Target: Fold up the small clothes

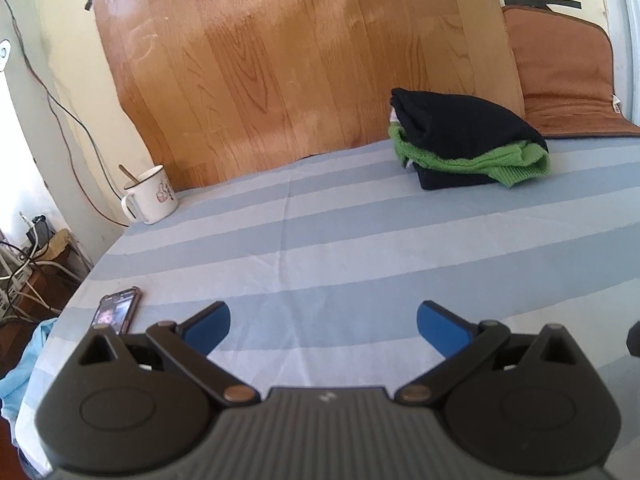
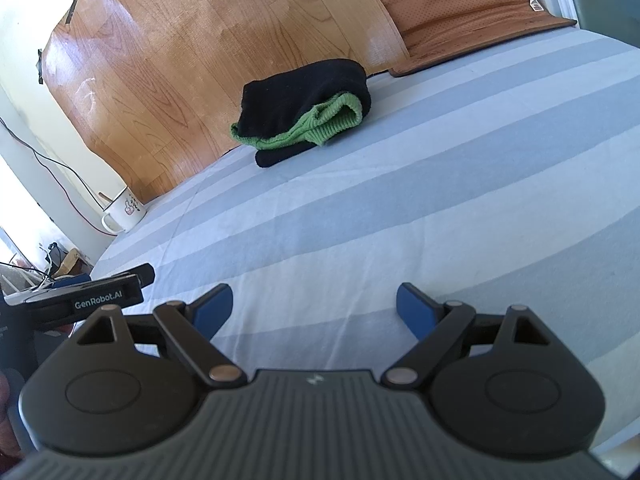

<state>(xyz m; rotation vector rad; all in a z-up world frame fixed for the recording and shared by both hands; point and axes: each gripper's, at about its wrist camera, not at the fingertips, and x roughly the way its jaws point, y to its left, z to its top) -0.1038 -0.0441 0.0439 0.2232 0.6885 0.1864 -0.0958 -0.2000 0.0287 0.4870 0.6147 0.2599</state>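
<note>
Left tongs (image 1: 323, 330): yours stand spread wide with nothing between the blue pads (image 1: 208, 330), hovering over bare striped sheet at the near edge.
Right tongs (image 2: 314, 312): also released and empty, blue pads (image 2: 414, 312) well apart, over the near part of the bed.
Bed sheet (image 1: 360, 248): blue and white stripes, flat with a few shallow creases; nothing lies between your tongs and the clothes.
Clothes pile (image 2: 304, 114): far side of the bed, right of centre in the left view, close to the wood-grain board (image 1: 280, 60); black knit pieces with a green ribbed one (image 1: 480, 162) sandwiched between them.
Handling: judge it light, soft and floppy; it will sag and slide apart if lifted as a stack. Take the top black piece by a free edge or corner, pinching one layer only.
Mug (image 1: 150, 196): far left on the bed, a stick standing in it; well apart from the pile.
Phone (image 1: 116, 312): near left, just beside your left tongs.
Hard to make out: how many garments the pile holds, which edges are hems, and whether it is already folded. The pile's far side is hidden.
</note>
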